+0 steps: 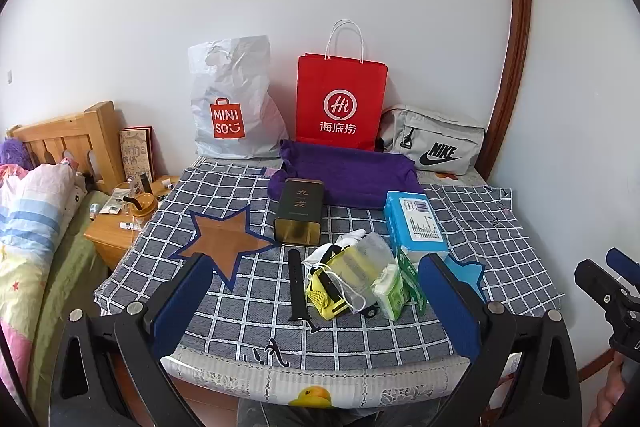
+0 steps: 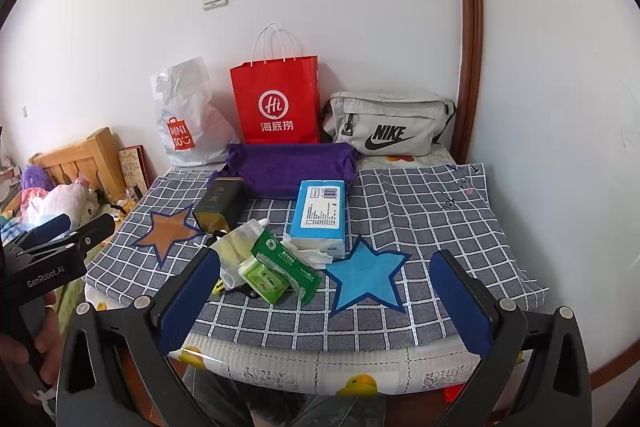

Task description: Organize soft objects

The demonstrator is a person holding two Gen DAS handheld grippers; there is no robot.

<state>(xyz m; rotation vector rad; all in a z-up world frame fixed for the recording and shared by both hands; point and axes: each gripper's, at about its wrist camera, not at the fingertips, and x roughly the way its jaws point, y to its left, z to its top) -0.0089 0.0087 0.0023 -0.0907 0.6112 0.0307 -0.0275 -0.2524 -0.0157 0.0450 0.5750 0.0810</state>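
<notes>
Room: white wall, bed (image 1: 48, 227) to the left.
Tabletop: checked cloth (image 1: 240, 307) with brown star (image 1: 226, 239) and blue star (image 2: 366, 277).
Back row: white bag (image 1: 232, 107), red bag (image 1: 340, 103), grey pouch (image 1: 436, 143), purple cloth (image 1: 352, 175).
Soft pile: tissue packs (image 2: 276, 267) and blue pack (image 2: 320, 211), mid-table.
Left claw (image 1: 316, 303): spread wide, empty, pile just ahead.
Right claw (image 2: 324, 301): spread wide, empty, pile ahead-left.

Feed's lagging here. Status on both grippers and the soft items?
Left gripper open, empty. Right gripper open, empty. Tissue packs, purple cloth untouched on checked cloth. Dark tin beside the pile.
</notes>
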